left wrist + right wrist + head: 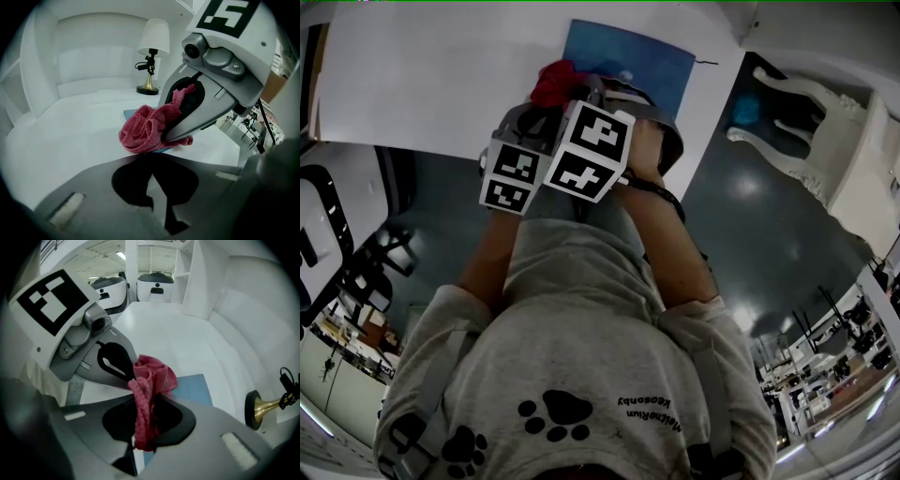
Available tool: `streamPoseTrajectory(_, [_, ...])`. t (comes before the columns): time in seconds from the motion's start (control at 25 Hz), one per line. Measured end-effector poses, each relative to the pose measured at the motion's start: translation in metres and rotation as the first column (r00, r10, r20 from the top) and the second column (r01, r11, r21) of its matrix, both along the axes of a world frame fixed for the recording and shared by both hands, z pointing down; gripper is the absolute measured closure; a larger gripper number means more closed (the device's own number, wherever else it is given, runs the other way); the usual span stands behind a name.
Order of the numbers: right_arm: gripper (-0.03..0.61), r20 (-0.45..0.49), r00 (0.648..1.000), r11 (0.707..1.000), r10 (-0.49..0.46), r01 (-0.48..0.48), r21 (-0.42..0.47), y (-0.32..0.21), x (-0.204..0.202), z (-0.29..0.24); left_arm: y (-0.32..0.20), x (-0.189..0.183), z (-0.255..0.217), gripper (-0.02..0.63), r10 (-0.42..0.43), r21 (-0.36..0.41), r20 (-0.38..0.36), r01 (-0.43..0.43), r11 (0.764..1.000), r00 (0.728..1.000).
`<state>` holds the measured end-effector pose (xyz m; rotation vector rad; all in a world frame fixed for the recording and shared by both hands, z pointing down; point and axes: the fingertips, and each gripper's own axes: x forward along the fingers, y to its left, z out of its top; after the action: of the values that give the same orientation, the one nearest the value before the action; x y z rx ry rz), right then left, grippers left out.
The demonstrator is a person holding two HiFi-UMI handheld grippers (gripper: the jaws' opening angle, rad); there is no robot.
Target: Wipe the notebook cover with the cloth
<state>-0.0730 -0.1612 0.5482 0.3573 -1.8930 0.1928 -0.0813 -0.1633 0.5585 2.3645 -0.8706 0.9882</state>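
Observation:
A red cloth (553, 82) is bunched at the near left corner of the blue notebook (633, 56), which lies flat on the white table (422, 75). In the right gripper view a strand of the cloth (143, 404) hangs down between the jaws of my right gripper (140, 439), which is shut on it. Behind it the notebook (197, 387) shows. My left gripper (154, 192) has its jaws together with nothing between them. Its tip reaches the cloth (143, 131), which the right gripper (180, 129) pinches. Both marker cubes sit side by side in the head view.
A brass-footed lamp (150, 70) with a white shade stands at the back of the table. A white chair (825, 131) is off the table's right edge, over a dark glossy floor. The person's body fills the lower head view.

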Motion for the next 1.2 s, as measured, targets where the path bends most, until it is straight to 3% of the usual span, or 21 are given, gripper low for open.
streamPoseTrajectory(0.64, [0.525,-0.076,0.981,0.983,0.176,-0.18,-0.044,0.028,0.105,0.001,-0.001,0.0,0.002,0.617,0.002,-0.005,0.001,-0.002,1.0,1.0])
streamPoseTrajectory(1.2, [0.525,-0.183,0.934,0.944,0.308,-0.323,-0.06,0.056,0.178,-0.003,0.001,-0.001,0.0,0.617,-0.006,-0.047,-0.023,0.005,0.999,1.0])
